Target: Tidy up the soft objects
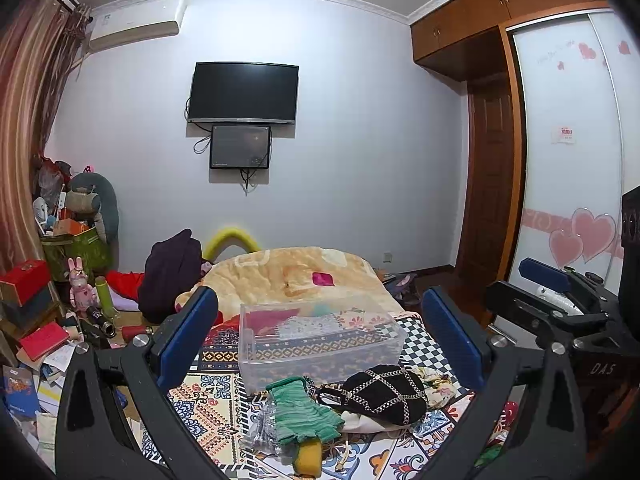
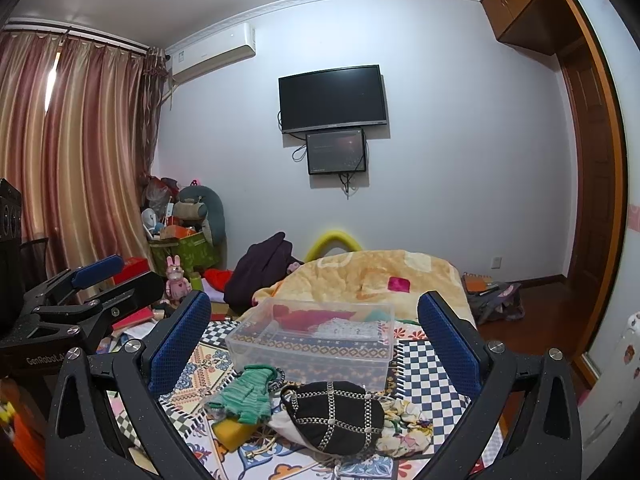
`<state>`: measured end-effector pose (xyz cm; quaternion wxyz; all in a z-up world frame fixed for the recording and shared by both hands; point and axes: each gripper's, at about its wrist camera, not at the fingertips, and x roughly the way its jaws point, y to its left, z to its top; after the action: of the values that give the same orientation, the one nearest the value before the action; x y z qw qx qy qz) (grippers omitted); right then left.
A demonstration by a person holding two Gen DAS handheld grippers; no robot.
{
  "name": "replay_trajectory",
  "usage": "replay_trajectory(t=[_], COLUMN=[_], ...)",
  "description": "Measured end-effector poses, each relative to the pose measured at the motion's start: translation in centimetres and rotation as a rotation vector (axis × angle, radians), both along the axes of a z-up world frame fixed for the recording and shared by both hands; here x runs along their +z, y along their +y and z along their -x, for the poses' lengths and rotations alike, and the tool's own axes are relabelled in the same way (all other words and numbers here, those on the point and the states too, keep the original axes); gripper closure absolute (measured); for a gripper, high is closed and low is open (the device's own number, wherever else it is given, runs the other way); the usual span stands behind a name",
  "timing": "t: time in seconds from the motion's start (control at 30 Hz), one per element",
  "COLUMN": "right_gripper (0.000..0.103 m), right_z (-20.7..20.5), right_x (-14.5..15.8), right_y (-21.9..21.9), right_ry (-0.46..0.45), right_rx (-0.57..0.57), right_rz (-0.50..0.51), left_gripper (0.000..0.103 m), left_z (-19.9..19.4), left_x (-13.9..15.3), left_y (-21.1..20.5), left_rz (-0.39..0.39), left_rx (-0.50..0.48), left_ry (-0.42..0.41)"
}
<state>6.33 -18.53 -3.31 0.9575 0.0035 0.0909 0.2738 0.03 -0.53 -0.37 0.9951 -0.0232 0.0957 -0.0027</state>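
A clear plastic bin sits on the patterned bedspread. In front of it lie soft items: a green knit glove, a black bag with chain trim, a yellow sponge and a floral cloth. My left gripper is open and empty, held above the pile. My right gripper is open and empty too, and shows at the right of the left wrist view.
A beige blanket covers the far end of the bed, with a dark garment at its left. Boxes, books and toys clutter the floor at left. A wardrobe stands at right.
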Motion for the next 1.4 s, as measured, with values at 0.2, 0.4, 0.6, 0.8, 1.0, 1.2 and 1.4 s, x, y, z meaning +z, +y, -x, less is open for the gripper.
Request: replay_trajectory(t=[0.2,0.4,0.6,0.8,1.0,1.2,1.4], right_gripper=[0.0,0.0,0.0,0.0,0.0,0.0,0.0], right_z=[0.08,0.24,0.34,0.38,0.7,0.8,0.82], right_x=[-0.02,0.01,0.08,0.13,0.35,0.53,0.4], right_y=[0.05,0.2,0.21,0.26,0.42,0.36,0.23], right_ry=[-0.003,-0.01,-0.01,-0.011,-0.019,-0.024,-0.025], right_rx=[-0.001,0.001,0.002,0.003,0.002,0.002,0.0], right_rz=[0.001,0.004,0.003,0.003,0.003,0.001,-0.003], left_gripper=[0.0,0.0,0.0,0.0,0.0,0.0,0.0], left_z=[0.24,0.34,0.3,0.36,0.52,0.57,0.61], left_x=[0.19,0.32,0.41,0.49,0.6,0.62,0.71], left_y=[0.02,0.0,0.11,0.19,0.32,0.33,0.27], left_rz=[-0.004,-0.009,0.006,0.007,0.006,0.008,0.007], left_rx=[-0.002,-0.003,-0.007,-0.004,-0.004,-0.003,-0.002], left_ry=[-0.004,-0.006,-0.002,-0.006,-0.014,-0.016,-0.019])
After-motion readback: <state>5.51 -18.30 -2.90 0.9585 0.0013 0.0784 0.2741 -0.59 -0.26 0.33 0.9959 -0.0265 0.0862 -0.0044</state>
